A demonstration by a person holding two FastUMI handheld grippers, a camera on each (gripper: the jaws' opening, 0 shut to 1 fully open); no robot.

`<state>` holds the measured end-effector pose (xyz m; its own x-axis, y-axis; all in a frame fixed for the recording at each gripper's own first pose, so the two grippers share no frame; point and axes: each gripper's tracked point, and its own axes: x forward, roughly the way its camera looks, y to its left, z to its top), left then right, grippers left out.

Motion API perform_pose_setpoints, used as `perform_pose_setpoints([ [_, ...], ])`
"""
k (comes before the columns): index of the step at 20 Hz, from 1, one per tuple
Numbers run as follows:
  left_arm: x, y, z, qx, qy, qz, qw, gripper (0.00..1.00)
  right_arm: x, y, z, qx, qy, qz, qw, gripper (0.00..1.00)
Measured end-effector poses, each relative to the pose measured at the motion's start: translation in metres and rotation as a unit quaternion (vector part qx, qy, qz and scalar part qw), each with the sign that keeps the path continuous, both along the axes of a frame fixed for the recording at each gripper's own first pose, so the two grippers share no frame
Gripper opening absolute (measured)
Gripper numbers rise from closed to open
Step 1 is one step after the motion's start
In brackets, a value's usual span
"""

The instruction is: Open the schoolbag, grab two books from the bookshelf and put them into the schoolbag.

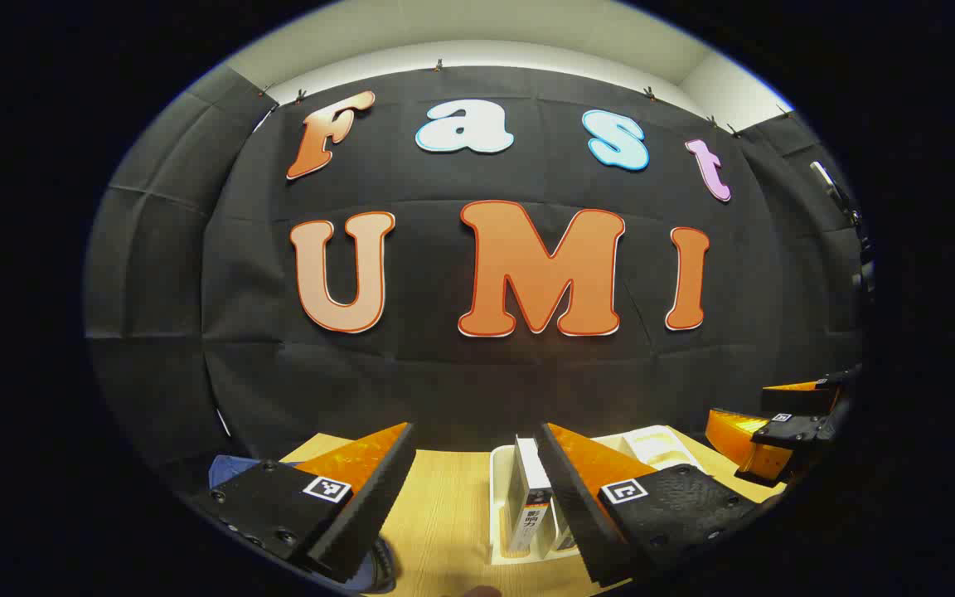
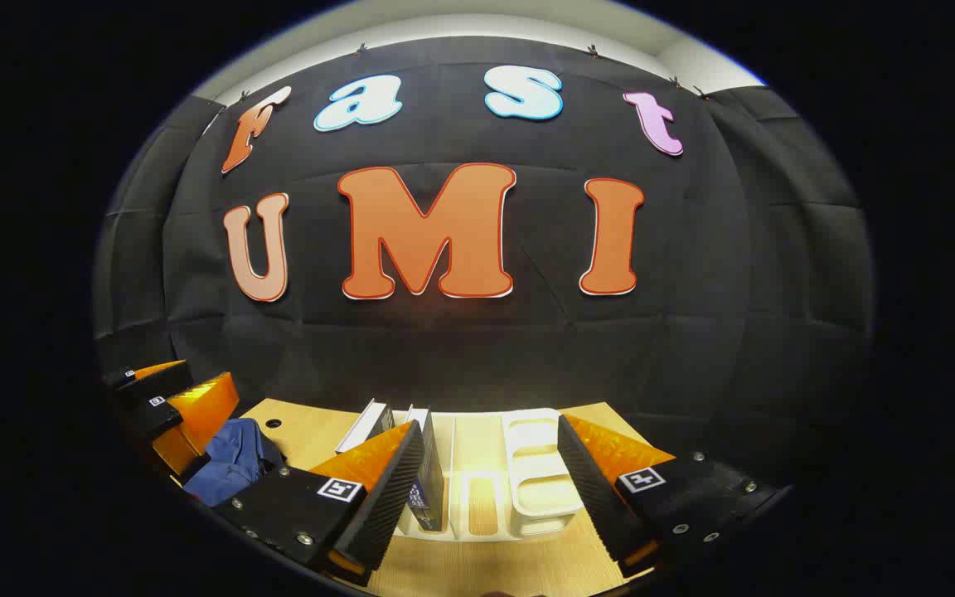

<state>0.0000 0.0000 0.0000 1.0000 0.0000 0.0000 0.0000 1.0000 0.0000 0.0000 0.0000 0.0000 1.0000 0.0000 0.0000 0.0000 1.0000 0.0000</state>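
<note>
Pale wooden tabletop [image 2: 477, 572] carries a white plastic slotted bookshelf [image 2: 540, 477] holding two upright books [image 2: 428, 477], with a blue fabric schoolbag [image 2: 233, 464] lying well to its left. Both the left gripper [image 1: 477, 497] and the right gripper [image 2: 490, 489] hang above the tabletop with jaws spread wide, grasping nothing.
</note>
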Motion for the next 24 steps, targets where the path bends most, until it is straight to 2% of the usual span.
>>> perform_pose_setpoints([
  [24, -0.0002, 0.0086, -0.0040, -0.003, 0.008, 0.014, 1.000, 0.92, 0.0040, 0.0066, -0.0103, -0.011, 0.014, 0.014, 1.000, 0.96],
])
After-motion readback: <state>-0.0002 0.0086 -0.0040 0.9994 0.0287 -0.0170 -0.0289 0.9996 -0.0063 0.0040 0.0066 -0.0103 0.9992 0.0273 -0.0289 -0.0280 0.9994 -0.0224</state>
